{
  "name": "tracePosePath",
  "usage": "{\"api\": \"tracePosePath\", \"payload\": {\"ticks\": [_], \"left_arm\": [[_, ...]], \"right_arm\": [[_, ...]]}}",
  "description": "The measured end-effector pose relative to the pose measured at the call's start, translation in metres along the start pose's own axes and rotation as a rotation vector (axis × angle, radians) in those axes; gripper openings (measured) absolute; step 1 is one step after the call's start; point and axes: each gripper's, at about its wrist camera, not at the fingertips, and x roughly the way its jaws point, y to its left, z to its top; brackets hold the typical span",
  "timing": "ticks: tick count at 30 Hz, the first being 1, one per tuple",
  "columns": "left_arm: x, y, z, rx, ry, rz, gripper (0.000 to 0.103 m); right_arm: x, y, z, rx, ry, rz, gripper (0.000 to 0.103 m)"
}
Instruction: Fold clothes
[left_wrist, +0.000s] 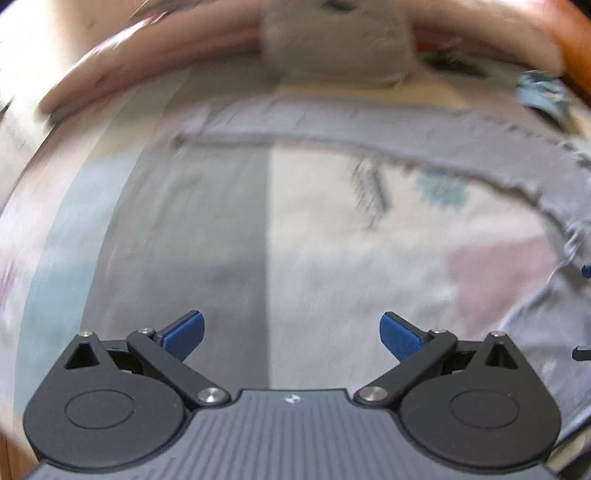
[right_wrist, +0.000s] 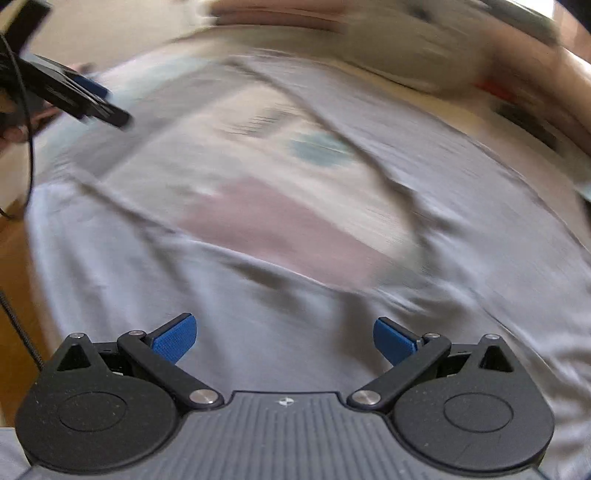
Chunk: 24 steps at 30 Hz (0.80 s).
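I hold my left gripper (left_wrist: 291, 334) and right gripper (right_wrist: 285, 338) with jaws spread wide and empty above the lavender printed T-shirt (right_wrist: 295, 206), which lies spread on the patterned bedsheet (left_wrist: 207, 229), likely so I can pick hem corners.

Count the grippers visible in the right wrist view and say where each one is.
2. The right gripper fills the bottom of the view, jaws open above the grey garment. The left gripper reaches in at the upper left, too blurred and side-on to judge there.
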Motion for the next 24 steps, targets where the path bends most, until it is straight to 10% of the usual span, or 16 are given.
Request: {"api": "tracePosePath", "payload": {"ticks": [7,24], "left_arm": [[0.004,0.023,-0.063,-0.216,0.068,0.072,0.101],[0.033,0.065,-0.087,-0.391,0.047,0.096,0.101]], "right_arm": [[0.032,0.064,0.021,-0.245,-0.019,0.242,0.103],[0.066,0.088,0.051,-0.348,-0.015,0.240,0.103]]}}
